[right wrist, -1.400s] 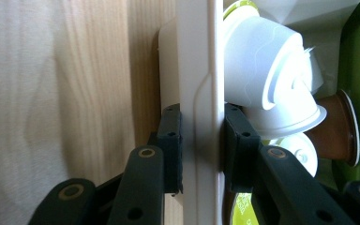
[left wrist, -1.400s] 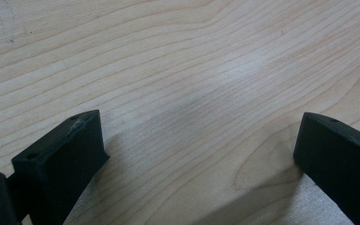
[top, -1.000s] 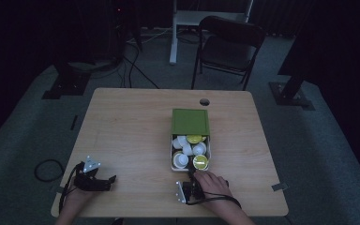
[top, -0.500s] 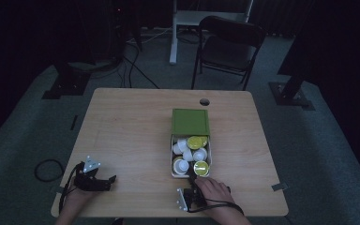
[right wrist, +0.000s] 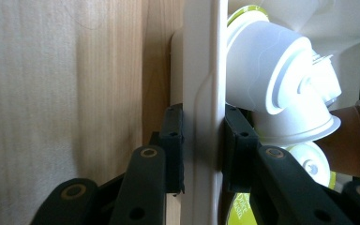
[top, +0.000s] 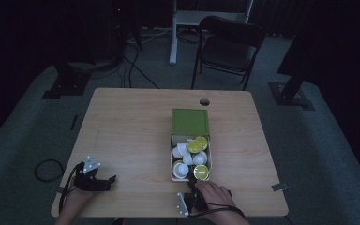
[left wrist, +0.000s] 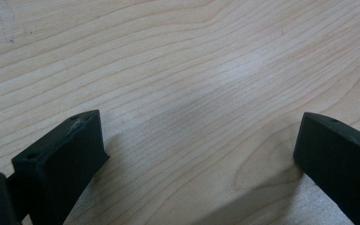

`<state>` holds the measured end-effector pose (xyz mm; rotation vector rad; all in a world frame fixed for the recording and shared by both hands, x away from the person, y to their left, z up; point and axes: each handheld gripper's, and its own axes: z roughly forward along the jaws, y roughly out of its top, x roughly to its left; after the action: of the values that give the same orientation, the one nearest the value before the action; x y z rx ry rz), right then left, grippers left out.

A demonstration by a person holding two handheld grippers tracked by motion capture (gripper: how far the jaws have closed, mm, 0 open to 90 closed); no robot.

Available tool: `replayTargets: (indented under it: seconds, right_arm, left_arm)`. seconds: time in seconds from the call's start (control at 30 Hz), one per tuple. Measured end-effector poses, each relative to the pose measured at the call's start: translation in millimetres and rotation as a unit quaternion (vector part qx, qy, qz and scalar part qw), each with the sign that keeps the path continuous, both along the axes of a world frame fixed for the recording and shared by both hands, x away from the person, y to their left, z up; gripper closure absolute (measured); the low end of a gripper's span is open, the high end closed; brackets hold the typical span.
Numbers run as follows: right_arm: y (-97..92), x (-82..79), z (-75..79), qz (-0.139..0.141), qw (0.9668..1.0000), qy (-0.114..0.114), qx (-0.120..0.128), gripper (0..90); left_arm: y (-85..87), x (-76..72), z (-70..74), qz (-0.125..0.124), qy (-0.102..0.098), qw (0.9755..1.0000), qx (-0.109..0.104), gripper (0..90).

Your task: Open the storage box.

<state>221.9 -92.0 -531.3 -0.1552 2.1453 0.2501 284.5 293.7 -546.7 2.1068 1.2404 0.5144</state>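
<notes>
Clamped on the near wall of the white box (right wrist: pixel 201 93), the right gripper (right wrist: pixel 201 154) has one black jaw pressed against the outside of that wall and the other against the inside, with the thin white edge pinched between them. From above, the same right gripper (top: pixel 193 200) sits at the near edge of the wooden table (top: pixel 131 131), the person's right hand (top: pixel 214 194) wrapped over it, just short of the box (top: pixel 172 161). That box lies right of the table's middle, its long side running away from the person, and its green lid (top: pixel 190 122) lies open and flat on the far side. Inside is a jumble of white coffee capsules (right wrist: pixel 272 75) tipped at all angles, some showing yellow-green foil tops (top: pixel 195 146), and one brown capsule (right wrist: pixel 351 140) lying on its side against the white ones. Over at the near left corner, well apart from the box, the left gripper (top: pixel 93 180) rests low on the table in the person's left hand (top: pixel 75 197); its own camera shows its jaws spread wide with bare wood grain (left wrist: pixel 192 93) between them, holding nothing. Beyond the table stands a dark folding chair (top: pixel 227 47), and a loop of black cable (top: pixel 47 169) lies on the carpet to the left.
</notes>
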Motion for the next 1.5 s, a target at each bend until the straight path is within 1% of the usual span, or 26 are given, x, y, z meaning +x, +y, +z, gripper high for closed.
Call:
replayTargets:
  seconds: [0.1,0.27,0.33,0.47,0.53,0.6,0.67,0.8,0.87,0.93,1.0,1.03,1.17,1.2,1.33,1.37,1.4,1.47,1.5]
  right_arm:
    - [-0.5,-1.1,0.0,0.0,1.0,-0.001,-0.001,73.2]
    - [-0.4,-1.9,2.8,-0.001,0.9999,0.01,0.005,72.5]
    - [-0.2,-2.9,5.3,-0.001,0.9998,0.017,0.01,71.7]
    - [0.5,-5.5,12.4,-0.002,0.999,0.033,0.031,69.4]
    - [0.4,-7.0,17.4,0.002,0.9981,0.042,0.045,68.2]
    - [0.3,-8.5,22.3,0.006,0.9974,0.05,0.051,68.1]
    - [-0.4,-9.3,27.1,0.011,0.9962,0.058,0.064,68.1]
    - [-3.7,-7.5,35.0,0.013,0.9924,0.082,0.09,66.9]
    - [-6.0,-6.1,38.9,0.013,0.9903,0.089,0.106,66.5]
    - [-8.6,-4.4,43.1,0.011,0.987,0.099,0.126,66.0]
    - [-11.6,-2.5,47.9,0.009,0.9848,0.104,0.139,65.4]
    - [-13.2,-1.3,50.4,0.008,0.9832,0.107,0.148,64.9]
    - [-21.2,3.9,60.2,0.002,0.9733,0.124,0.193,62.8]
    - [-23.3,5.6,62.1,0.0,0.97,0.127,0.207,62.5]
    - [-32.5,12.4,70.4,-0.008,0.9618,0.124,0.244,56.2]
    - [-34.6,14.0,72.0,-0.013,0.9589,0.123,0.255,55.3]
    - [-37.1,15.8,73.5,-0.016,0.9567,0.119,0.265,53.9]
    - [-42.0,20.1,75.7,-0.023,0.9477,0.128,0.292,53.4]
    - [-44.2,22.1,76.2,-0.027,0.9425,0.135,0.305,52.4]
  left_arm:
    - [0.0,0.0,0.0,0.0,0.0,1.0,0.0,2.3]
    - [0.0,0.0,0.0,0.0,0.0,1.0,0.0,2.3]
    - [0.0,0.0,0.0,0.0,0.0,1.0,0.0,2.3]
    - [0.0,0.0,0.0,0.0,0.0,1.0,0.0,2.3]
    - [0.0,0.0,0.0,0.0,0.0,1.0,0.0,2.3]
    - [0.0,0.0,0.0,0.0,0.0,1.0,0.0,2.3]
    - [0.0,0.0,0.0,0.0,0.0,1.0,0.0,2.3]
    - [0.0,0.0,0.0,0.0,0.0,1.0,0.0,2.3]
    - [0.0,0.0,0.0,0.0,0.0,1.0,0.0,2.3]
    - [0.0,0.0,0.0,0.0,0.0,1.0,0.0,2.3]
    - [0.0,0.0,0.0,0.0,0.0,1.0,0.0,2.3]
    - [0.0,0.0,0.0,0.0,0.0,1.0,0.0,2.3]
    - [0.0,0.0,0.0,0.0,0.0,1.0,0.0,2.3]
    - [0.0,0.0,0.0,0.0,0.0,1.0,0.0,2.3]
    - [0.0,0.0,0.0,0.0,0.0,1.0,0.0,2.3]
    - [0.1,0.0,0.0,0.0,0.0,1.0,0.0,2.3]
    - [0.0,0.0,0.0,0.0,0.0,1.0,0.0,2.3]
    - [0.0,0.0,0.0,0.0,0.0,1.0,0.0,2.3]
    - [0.0,0.0,0.0,0.0,0.0,1.0,0.0,2.3]
